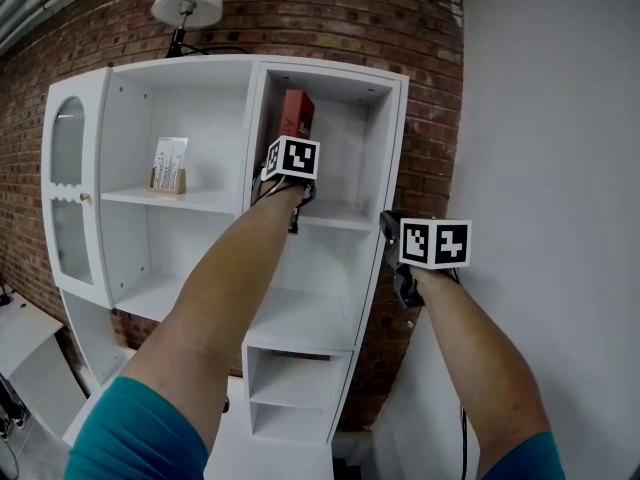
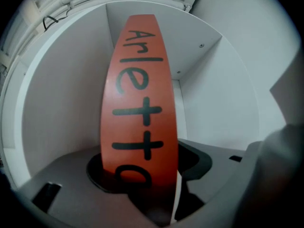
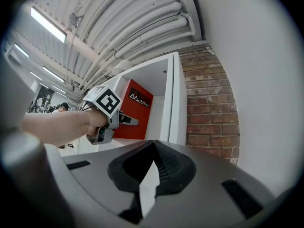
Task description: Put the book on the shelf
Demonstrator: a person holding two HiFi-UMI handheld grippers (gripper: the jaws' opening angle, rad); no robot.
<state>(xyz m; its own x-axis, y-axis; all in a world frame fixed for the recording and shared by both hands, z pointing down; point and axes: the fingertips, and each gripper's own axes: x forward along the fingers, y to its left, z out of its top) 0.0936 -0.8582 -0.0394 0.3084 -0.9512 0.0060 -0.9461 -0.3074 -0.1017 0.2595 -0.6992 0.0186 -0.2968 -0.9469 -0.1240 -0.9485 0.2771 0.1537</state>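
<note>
The red book (image 1: pixel 296 114) with black lettering down its spine stood on end in the top right compartment of the white shelf unit (image 1: pixel 392 168), close to that compartment's left wall. The left tongs (image 2: pixel 149 169) sat wide around the foot of the spine. A sliver of light showed between the cover and the right-hand pad, so the pads looked slack rather than pressing. The right tongs (image 3: pixel 153 145) were closed on nothing, off to the side by the unit's right edge.

The step in hand seemed to be letting go. Done well, it called for drawing the left tongs straight back and level, along the line they pointed. Both pads needed to stay off the covers so the book was neither dragged forward nor tipped. The right tongs were best held well apart.

The left tongs themselves covered the book's foot in both the head view and the left gripper view. Whether the book rested flat on the board or leaned on the wall could not be told.
</note>
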